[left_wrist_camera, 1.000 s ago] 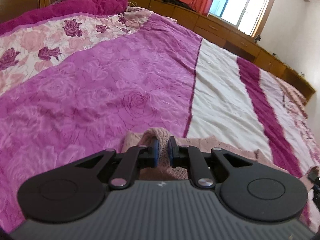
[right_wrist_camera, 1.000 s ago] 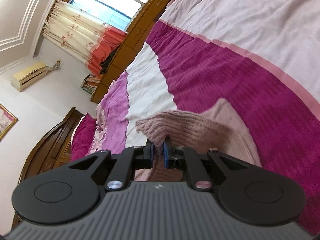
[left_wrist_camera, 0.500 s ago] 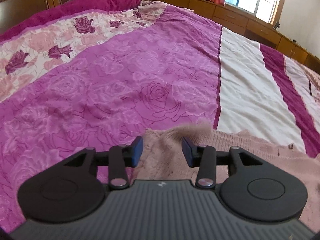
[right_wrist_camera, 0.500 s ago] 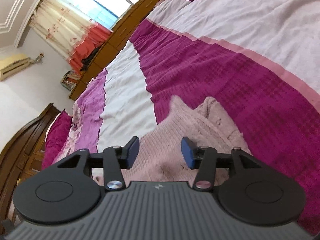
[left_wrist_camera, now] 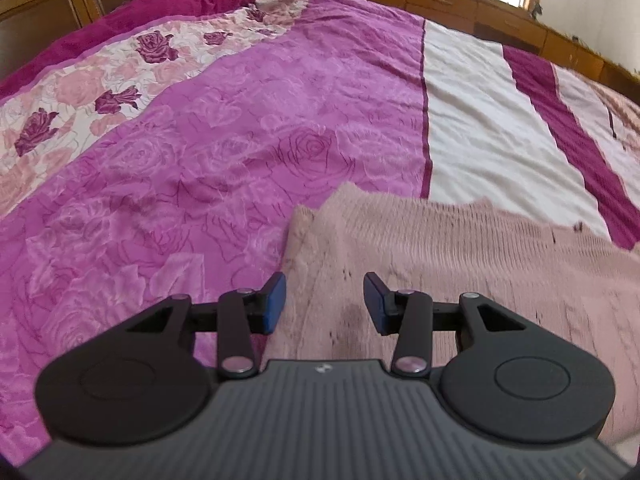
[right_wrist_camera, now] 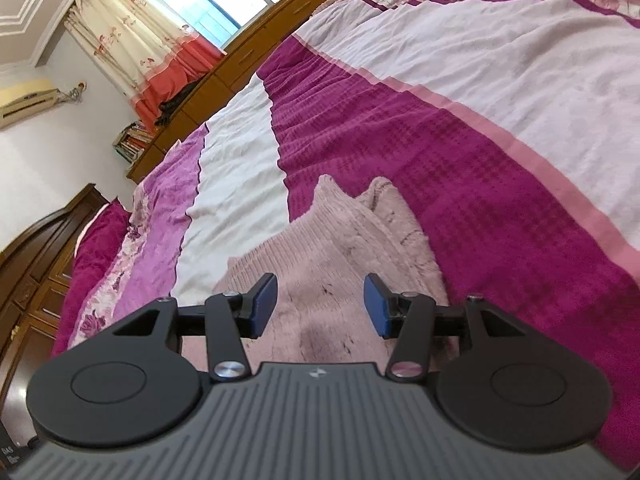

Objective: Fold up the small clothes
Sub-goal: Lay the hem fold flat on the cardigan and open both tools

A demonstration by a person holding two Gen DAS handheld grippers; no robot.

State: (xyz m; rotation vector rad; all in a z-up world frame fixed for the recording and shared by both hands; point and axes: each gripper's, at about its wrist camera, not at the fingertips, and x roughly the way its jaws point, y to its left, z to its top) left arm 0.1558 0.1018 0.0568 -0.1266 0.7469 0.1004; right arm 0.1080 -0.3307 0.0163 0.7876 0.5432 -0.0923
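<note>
In the left wrist view the left gripper [left_wrist_camera: 324,300] hangs low over a pink knit garment [left_wrist_camera: 440,264] with its jaws partly apart, having just been opening; the knit lies under the gap but neither blue pad presses on it, so nothing is held. The garment lies flat on the bed [left_wrist_camera: 200,160], its left edge on the purple rose-print part of the cover and its far edge reaching onto the white stripe, with 1 folded corner [left_wrist_camera: 344,196] poking up at the far left. The knit looks soft, light and limp, with a loose ribbed weave that is likely to stretch and sag when lifted and to cling a little to the cover rather than slide. In the right wrist view the right gripper [right_wrist_camera: 320,306] likewise stands about half apart over the same garment [right_wrist_camera: 332,248], its jaws having just been opening and gripping nothing. Here the cloth rests on the magenta waffle stripe beside the white stripe, and 2 layered points [right_wrist_camera: 352,196] show at its far end, suggesting doubled layers. My judgement: a firm pinch through both layers at a corner or along a ribbed edge would hold best, since the pads could snag single loose threads.
</note>
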